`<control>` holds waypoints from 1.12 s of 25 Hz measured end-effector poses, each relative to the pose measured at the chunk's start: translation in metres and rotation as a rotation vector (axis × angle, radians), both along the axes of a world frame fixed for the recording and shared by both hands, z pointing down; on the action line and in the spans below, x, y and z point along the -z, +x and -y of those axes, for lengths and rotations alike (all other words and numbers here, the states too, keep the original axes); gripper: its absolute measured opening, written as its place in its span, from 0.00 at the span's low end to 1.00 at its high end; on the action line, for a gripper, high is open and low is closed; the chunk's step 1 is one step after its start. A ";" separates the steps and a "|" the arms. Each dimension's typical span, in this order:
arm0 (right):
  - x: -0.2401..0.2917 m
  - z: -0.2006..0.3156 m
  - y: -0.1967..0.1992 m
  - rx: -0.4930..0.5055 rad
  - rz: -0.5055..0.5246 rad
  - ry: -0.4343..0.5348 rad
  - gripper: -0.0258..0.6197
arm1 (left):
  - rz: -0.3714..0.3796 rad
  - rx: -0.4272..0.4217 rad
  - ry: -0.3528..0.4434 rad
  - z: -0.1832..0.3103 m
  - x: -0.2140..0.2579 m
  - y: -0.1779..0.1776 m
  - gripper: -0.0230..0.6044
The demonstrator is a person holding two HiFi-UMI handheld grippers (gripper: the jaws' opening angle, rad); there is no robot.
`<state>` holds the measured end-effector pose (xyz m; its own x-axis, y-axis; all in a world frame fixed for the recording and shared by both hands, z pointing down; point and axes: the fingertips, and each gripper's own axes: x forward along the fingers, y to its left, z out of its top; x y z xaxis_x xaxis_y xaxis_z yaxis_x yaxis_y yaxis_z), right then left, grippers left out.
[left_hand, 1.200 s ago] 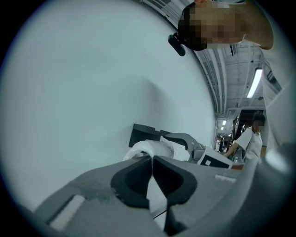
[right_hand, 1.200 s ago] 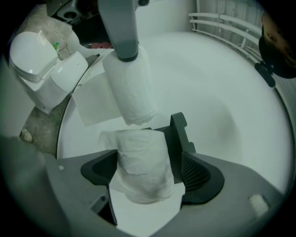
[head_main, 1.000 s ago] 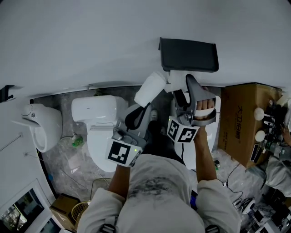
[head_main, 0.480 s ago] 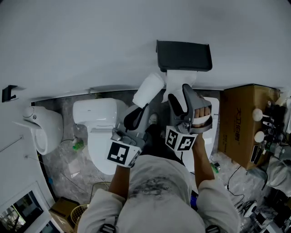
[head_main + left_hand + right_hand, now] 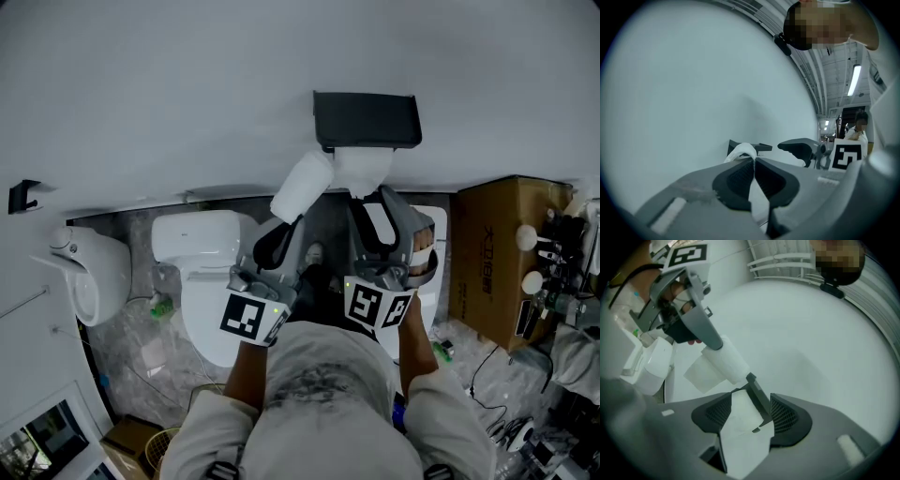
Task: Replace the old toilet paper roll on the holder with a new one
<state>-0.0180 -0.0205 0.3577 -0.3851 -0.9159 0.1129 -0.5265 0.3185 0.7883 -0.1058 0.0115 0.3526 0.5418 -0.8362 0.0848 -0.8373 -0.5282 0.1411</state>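
The head view looks steeply down over the person's chest at the left tool (image 5: 284, 225), the right tool (image 5: 375, 202) and the black holder (image 5: 366, 119) on the wall (image 5: 187, 94). Each tool view sits close behind its own jaws, facing that wall; both show the holder and the other tool.

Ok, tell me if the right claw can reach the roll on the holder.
Probably yes: the right claw is at the roll under the holder; its jaws have just been closing with the roll between them.
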 end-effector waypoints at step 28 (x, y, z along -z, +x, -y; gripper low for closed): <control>0.079 -0.014 0.054 0.024 0.587 -0.108 0.04 | 0.030 -0.016 0.080 0.008 0.047 0.013 0.06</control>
